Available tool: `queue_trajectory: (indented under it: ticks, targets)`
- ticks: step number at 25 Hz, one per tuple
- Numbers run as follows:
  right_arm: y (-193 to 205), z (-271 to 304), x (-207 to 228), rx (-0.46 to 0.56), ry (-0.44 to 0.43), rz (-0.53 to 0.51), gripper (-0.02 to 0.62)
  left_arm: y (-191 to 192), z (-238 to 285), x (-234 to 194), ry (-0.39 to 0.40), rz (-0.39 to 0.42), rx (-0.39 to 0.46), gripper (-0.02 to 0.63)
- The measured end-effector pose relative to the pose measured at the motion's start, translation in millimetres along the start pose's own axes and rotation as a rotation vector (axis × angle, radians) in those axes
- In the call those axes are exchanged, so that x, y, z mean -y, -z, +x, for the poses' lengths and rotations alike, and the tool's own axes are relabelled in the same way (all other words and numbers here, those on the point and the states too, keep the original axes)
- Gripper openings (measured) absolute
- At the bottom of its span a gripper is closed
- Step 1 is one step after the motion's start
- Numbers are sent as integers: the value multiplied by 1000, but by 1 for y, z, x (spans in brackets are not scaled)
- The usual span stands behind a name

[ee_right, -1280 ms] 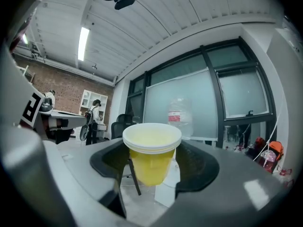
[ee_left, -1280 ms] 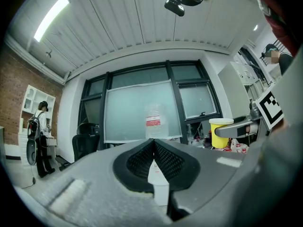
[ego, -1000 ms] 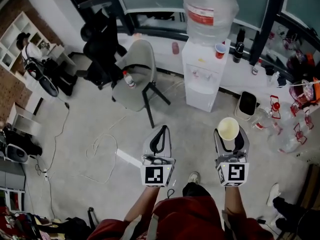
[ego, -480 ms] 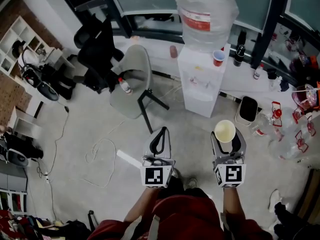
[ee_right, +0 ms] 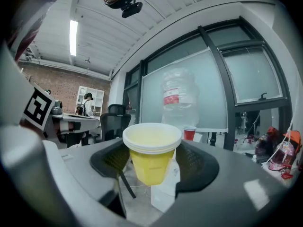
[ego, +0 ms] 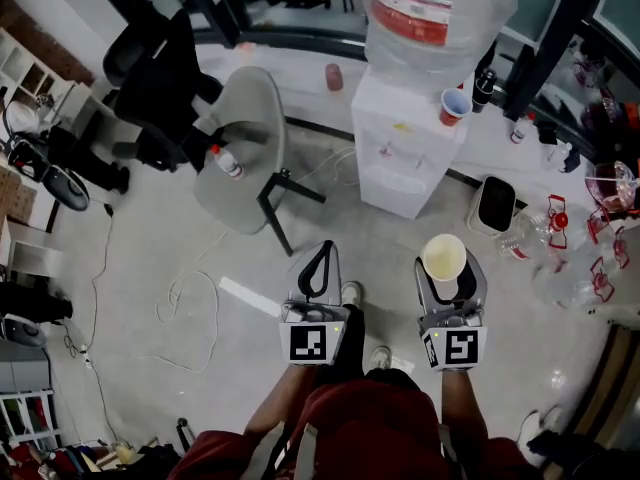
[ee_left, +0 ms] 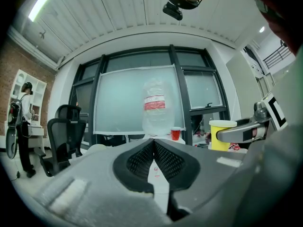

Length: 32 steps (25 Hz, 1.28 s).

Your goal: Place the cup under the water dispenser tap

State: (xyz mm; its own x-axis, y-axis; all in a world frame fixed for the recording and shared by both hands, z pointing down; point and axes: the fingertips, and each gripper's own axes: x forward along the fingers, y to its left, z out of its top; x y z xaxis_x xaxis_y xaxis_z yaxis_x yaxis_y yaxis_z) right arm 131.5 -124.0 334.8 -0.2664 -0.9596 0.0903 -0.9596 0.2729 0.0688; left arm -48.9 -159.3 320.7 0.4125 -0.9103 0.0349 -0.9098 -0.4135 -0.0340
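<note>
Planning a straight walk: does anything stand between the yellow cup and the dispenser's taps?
Nothing visible. Bare floor separates the yellow cup and the water dispenser; grey chair sits left, black bin right.

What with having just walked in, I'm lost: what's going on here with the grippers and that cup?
A person holds a gripper in each hand. The right gripper grips a yellow cup, upright, between its jaws. The left gripper is shut and holds nothing. The water dispenser stands ahead across the floor, with a red cup on its top; the yellow cup is not yet under it.
</note>
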Motion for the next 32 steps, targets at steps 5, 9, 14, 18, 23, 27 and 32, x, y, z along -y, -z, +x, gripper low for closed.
queue_trajectory:
  ticks: [5, 9, 14, 18, 23, 27, 32]
  targets:
    - [36, 54, -2, -38, 0, 4, 301, 40, 46, -27, 23, -17, -24, -3]
    - [74, 102, -8, -75, -9, 9, 301, 78, 82, -44, 51, -35, -53, -3]
    - [136, 146, -16, -131, -15, 35, 301, 135, 114, -56, 83, -57, -95, -3]
    - [187, 174, -14, -163, -2, 84, 299, 178, 135, -60, 117, -56, -108, -3]
    - [252, 198, -12, -222, 6, 97, 299, 243, 153, -65, 114, -66, -162, -3]
    - [305, 213, -12, -263, 7, 104, 299, 298, 162, -67, 112, -67, -214, -3]
    - [363, 227, -19, -315, -1, 113, 299, 352, 167, -70, 123, -78, -254, -3]
